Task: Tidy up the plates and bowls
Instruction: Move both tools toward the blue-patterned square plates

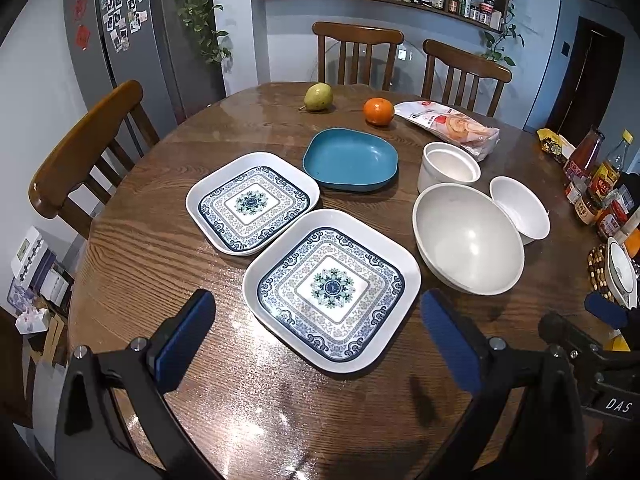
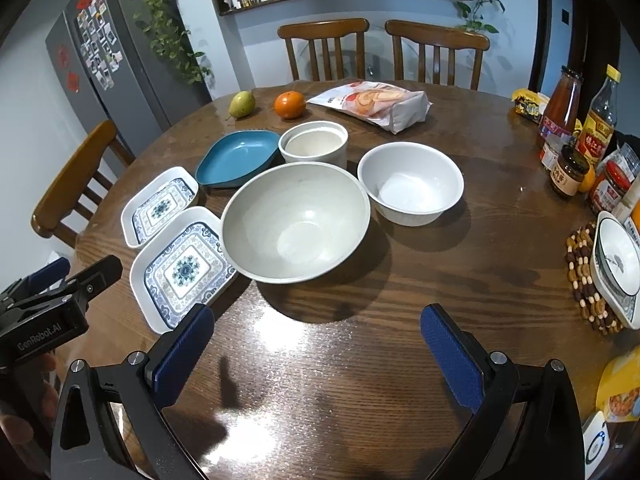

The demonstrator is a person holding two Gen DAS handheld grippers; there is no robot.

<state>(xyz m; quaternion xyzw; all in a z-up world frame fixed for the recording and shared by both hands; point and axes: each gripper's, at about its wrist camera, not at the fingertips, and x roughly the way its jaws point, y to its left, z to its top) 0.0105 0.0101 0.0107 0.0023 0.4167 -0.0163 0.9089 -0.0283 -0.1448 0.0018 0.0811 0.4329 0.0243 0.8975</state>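
Observation:
Two square white plates with blue patterns lie side by side on the round wooden table: the near plate (image 1: 332, 292) (image 2: 182, 270) and the far plate (image 1: 253, 203) (image 2: 160, 206). Behind them sits a blue square dish (image 1: 351, 159) (image 2: 239, 158). To the right stand a large grey bowl (image 1: 468, 238) (image 2: 296, 220), a smaller white bowl (image 1: 520, 208) (image 2: 410, 182) and a white straight-walled cup (image 1: 450, 167) (image 2: 314, 144). My left gripper (image 1: 318, 342) hovers open just before the near plate, holding nothing. My right gripper (image 2: 316, 350) hovers open before the large bowl, also holding nothing.
A pear (image 1: 318, 97), an orange (image 1: 378, 111) and a bread bag (image 1: 452, 124) lie at the back. Sauce bottles and jars (image 2: 576, 132) crowd the right edge, with a patterned bowl on a beaded trivet (image 2: 616, 264). Wooden chairs (image 1: 80, 152) surround the table.

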